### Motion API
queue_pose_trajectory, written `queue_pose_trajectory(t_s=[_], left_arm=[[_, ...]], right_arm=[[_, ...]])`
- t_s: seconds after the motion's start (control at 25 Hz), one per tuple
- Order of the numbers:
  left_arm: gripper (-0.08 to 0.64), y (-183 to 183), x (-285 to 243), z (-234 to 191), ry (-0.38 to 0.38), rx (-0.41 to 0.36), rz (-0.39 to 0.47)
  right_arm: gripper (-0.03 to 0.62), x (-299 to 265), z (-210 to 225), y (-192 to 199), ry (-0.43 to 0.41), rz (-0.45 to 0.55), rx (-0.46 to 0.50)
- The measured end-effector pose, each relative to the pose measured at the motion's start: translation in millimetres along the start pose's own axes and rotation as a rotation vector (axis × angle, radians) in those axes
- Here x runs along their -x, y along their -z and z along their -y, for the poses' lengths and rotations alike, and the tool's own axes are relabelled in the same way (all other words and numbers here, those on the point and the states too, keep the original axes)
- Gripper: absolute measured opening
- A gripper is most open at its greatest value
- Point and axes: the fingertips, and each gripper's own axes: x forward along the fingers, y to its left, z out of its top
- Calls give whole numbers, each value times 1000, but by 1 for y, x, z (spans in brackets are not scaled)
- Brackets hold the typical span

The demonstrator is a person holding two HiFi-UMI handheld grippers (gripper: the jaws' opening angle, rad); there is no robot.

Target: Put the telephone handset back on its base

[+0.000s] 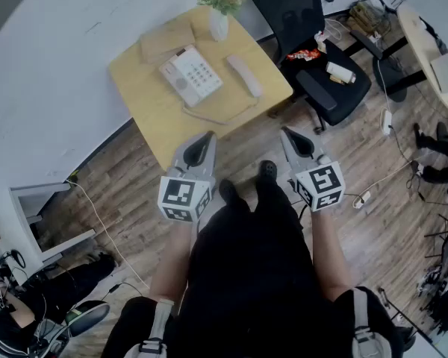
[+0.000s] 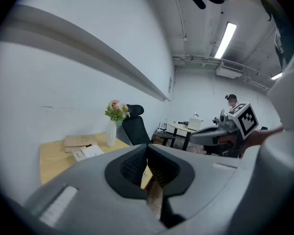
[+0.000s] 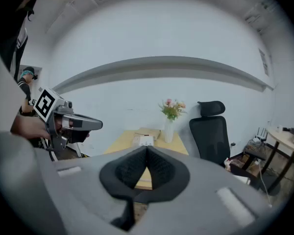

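Note:
The white telephone base (image 1: 190, 75) with its keypad sits on a small yellow table (image 1: 157, 118). To its right the handset (image 1: 244, 75) lies flat on the tabletop, and its cord (image 1: 216, 115) loops along the table's near side. My left gripper (image 1: 209, 136) hovers over the table's near edge, jaws together and empty. Off the near right corner, above the floor, my right gripper (image 1: 285, 132) is held shut with nothing in it. The base (image 3: 146, 140) shows far ahead in the right gripper view, beyond the closed right gripper (image 3: 146, 151). The closed left gripper (image 2: 147, 150) fills its own view's lower half.
A white vase of pink flowers (image 1: 219, 17) and a flat brown box (image 1: 164, 42) stand at the table's far side. A black office chair (image 1: 313, 51) sits right of the table. White wall lies to the left; cables and another desk (image 1: 433, 43) are at the right.

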Motion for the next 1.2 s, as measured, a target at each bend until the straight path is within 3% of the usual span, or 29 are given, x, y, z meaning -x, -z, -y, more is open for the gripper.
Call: queue_pose_trajectory(t_s=[0.48,1.2], left_arm=[[11,0,14,-17,7,-12,8],[11,14,0,-43,-40,12,-29]], right_arm=[[3,-9,-9,-8,51,0,-9],[3,-58,2,0,5,-43,-17]])
